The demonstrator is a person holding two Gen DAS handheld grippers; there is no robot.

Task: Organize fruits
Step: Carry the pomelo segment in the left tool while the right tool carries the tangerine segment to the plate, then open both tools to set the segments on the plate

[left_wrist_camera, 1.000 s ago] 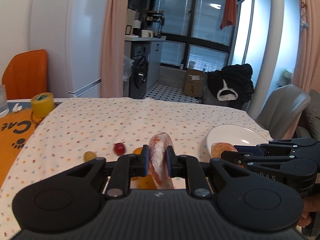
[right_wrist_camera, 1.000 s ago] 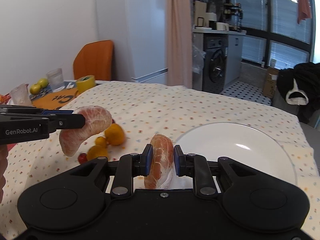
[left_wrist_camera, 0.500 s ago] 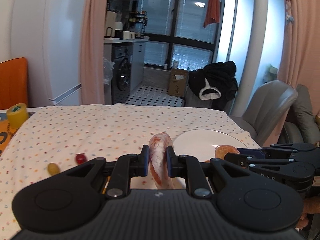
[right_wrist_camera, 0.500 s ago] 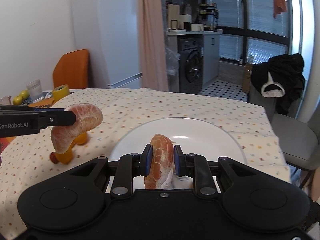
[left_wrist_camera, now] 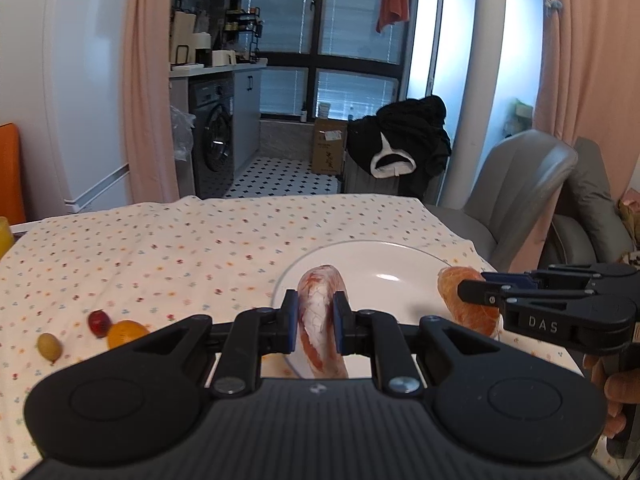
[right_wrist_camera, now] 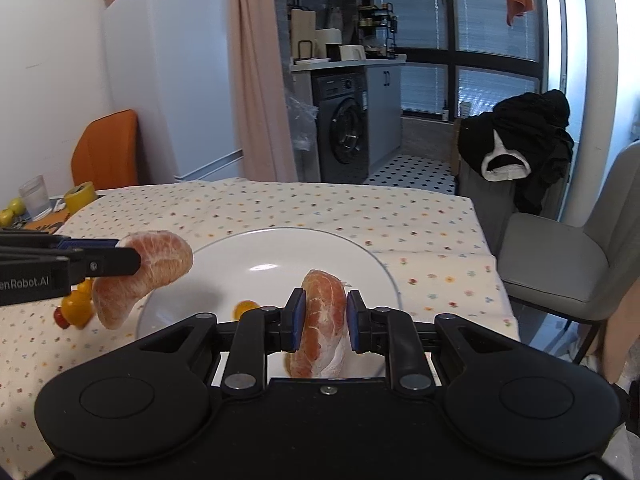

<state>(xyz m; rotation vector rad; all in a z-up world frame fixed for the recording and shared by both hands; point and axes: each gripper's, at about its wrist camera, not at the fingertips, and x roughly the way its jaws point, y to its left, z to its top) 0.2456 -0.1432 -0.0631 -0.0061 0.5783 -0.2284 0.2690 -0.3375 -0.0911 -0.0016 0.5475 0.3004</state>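
My left gripper is shut on a peeled orange-pink citrus segment, held above the near left rim of the white plate. My right gripper is shut on a second segment over the plate's near part. Each gripper shows in the other's view: the right one with its segment at the plate's right rim, the left one with its segment at the left rim. A small orange fruit lies within the plate's outline.
Small fruits lie on the dotted tablecloth left of the plate: a red one, an orange one, a yellow-green one. A grey chair stands past the table's right edge. A yellow tape roll and a glass sit far left.
Both grippers have carried their segments to the right, away from the small fruits, and now hang over the plate. Both stay shut.
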